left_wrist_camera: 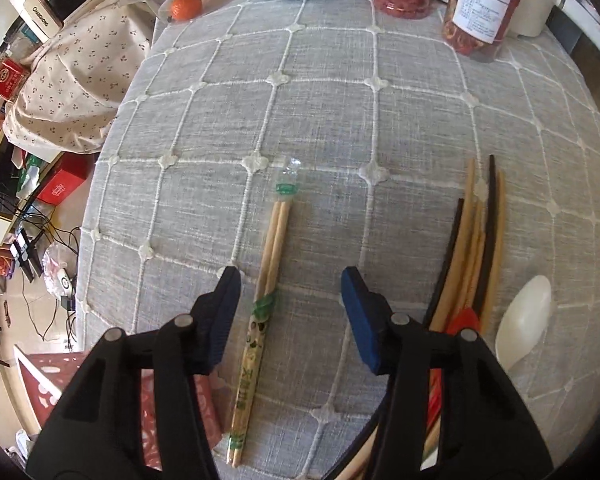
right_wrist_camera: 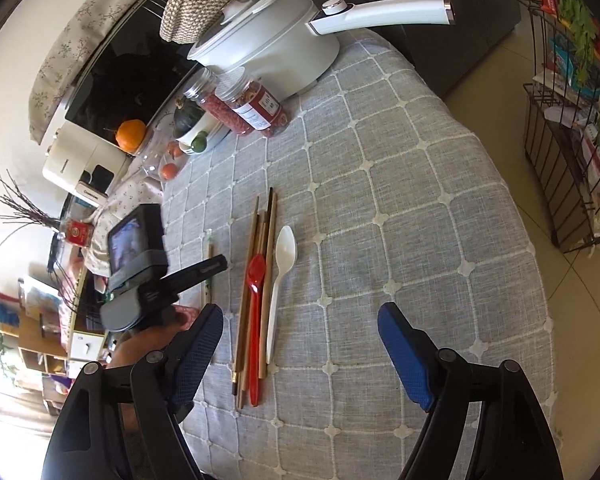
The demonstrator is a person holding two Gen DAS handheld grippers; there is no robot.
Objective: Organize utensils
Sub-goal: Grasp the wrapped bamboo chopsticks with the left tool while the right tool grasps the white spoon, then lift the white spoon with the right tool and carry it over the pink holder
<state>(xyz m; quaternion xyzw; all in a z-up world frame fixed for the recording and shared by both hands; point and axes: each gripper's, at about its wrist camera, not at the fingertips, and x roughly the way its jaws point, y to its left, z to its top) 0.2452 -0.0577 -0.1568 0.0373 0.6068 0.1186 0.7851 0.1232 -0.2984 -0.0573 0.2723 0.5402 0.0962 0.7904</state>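
Grey woven tablecloth [left_wrist_camera: 340,100] with a white stitched grid covers the table where the utensils lie. On it, a pair of pale bamboo chopsticks in a torn printed paper-and-plastic sleeve [left_wrist_camera: 266,292] lies lengthwise between the blue-padded fingers of the left gripper [left_wrist_camera: 290,280]; the jaws stand apart on either side of the pair and neither pad touches it. To the right of that gripper sits a loose bundle of tan and dark wooden chopsticks [left_wrist_camera: 476,240], with a glossy red plastic spoon [right_wrist_camera: 255,320] lying among them and a white plastic spoon [right_wrist_camera: 280,280] just beside the bundle on its right.

From the right wrist view, the right gripper [right_wrist_camera: 300,320] hangs over bare cloth with its jaws wide and nothing between them; the bundle and both spoons lie just inside its left finger. At the far end of the table stand a white lidded saucepan with a long handle [right_wrist_camera: 284,48] and two clear jars of red dried food [right_wrist_camera: 248,108].
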